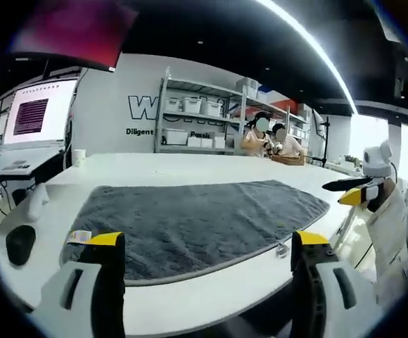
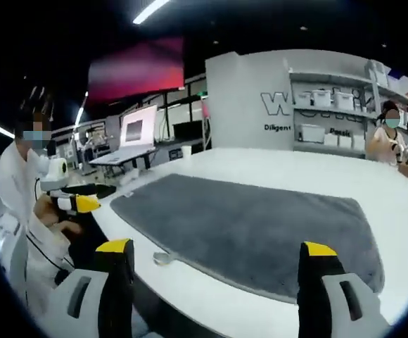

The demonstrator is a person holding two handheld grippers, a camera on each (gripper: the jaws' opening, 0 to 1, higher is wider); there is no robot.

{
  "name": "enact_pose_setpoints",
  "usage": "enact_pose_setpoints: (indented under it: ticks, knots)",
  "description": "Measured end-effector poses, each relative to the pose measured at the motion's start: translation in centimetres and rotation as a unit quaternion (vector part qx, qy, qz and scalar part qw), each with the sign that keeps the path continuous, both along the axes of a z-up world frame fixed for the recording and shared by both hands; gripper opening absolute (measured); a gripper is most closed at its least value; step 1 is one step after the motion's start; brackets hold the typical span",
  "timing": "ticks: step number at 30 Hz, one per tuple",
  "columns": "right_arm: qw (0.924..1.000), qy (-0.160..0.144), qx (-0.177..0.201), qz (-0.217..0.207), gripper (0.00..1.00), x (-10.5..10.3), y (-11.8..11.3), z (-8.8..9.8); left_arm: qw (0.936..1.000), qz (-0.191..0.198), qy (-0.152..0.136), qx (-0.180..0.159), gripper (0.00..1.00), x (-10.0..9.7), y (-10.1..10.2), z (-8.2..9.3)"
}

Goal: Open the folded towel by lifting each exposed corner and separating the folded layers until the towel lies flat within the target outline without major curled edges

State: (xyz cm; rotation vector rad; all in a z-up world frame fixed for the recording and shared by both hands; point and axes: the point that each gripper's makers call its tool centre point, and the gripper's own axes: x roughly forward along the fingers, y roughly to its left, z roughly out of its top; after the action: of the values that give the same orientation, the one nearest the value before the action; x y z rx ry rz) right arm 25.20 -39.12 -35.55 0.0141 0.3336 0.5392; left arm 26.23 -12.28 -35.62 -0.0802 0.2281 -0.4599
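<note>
The gray towel [image 1: 197, 222] lay spread out flat on the white table [image 1: 190, 169], and no outline could be made out around it. In the left gripper view the towel sat at the middle, with its near edge running from 8 o'clock to 4 o'clock and a small white tag [image 1: 79, 236] at its corner near 8 o'clock. A little loop [image 1: 281, 248] stuck out from the near edge toward 5 o'clock. The left gripper [image 1: 207, 243] had its 2 jaws wide apart and held nothing. In the right gripper view the right gripper [image 2: 217, 250] was also wide open and held nothing, and the towel reached from 9 o'clock over to 4 o'clock. Shelves [image 1: 204, 116] at 12 o'clock held white bins [image 1: 191, 105], but what was inside them could not be seen. A cup [image 1: 79, 156] stood at 10 o'clock and a dark mouse-shaped thing [image 1: 20, 243] lay at 8 o'clock. There was lots of bare table beyond the far edge of the towel. 2 people [image 1: 271, 137] sat at the far end near 1 o'clock.
</note>
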Motion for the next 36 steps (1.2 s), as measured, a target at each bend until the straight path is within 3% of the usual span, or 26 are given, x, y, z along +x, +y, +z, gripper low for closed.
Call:
enact_pose_setpoints:
  ticks: [6,23,36]
  knots:
    - [0.9998,0.018,-0.006,0.002,0.96,-0.1,0.3,-1.2,1.0000,0.000,0.008,0.000,0.95,0.3,-0.1,-0.7]
    - [0.9994,0.028,-0.019,0.001,0.95,0.6,0.5,-1.9,0.9996,0.021,0.011,-0.014,0.94,1.1,1.1,-1.0]
    - [0.9989,0.032,-0.034,-0.009,0.95,1.0,-0.5,-2.1,0.9997,0.014,0.014,-0.015,0.94,1.5,0.6,-1.1]
